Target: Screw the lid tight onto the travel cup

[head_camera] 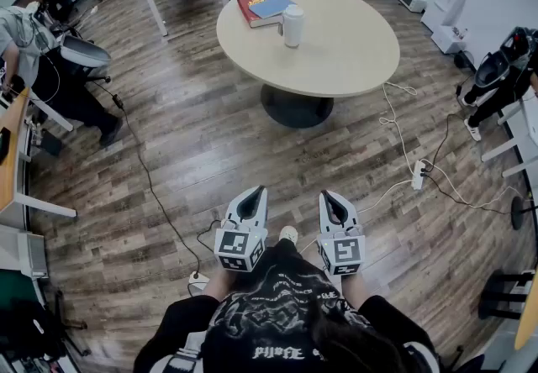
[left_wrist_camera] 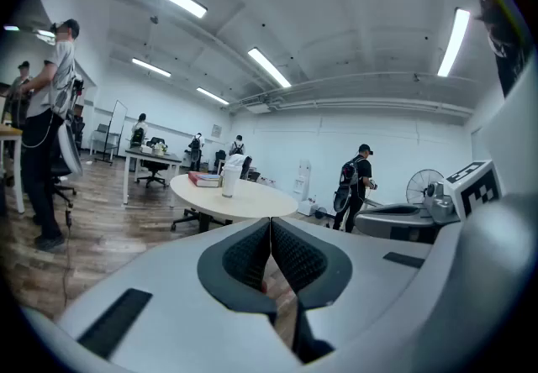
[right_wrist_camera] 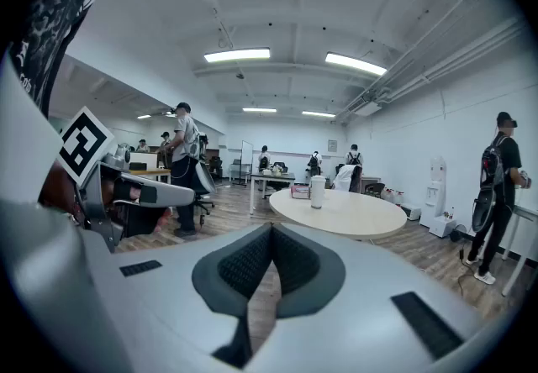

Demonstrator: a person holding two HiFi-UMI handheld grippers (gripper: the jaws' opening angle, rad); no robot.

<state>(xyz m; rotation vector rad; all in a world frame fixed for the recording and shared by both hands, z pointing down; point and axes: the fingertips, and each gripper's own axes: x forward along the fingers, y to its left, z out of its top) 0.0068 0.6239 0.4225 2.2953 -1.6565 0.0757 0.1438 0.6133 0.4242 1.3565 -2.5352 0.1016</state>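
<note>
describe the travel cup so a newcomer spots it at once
Find the round beige table in the middle of the room. Near its far edge the cup stands upright beside two books. It is the only tall white cylinder there; the books lie flat, red and blue.

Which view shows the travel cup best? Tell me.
The head view: the travel cup stands whole and largest on the round table, beside the books. Both gripper views show it side-on, small and distant.
</note>
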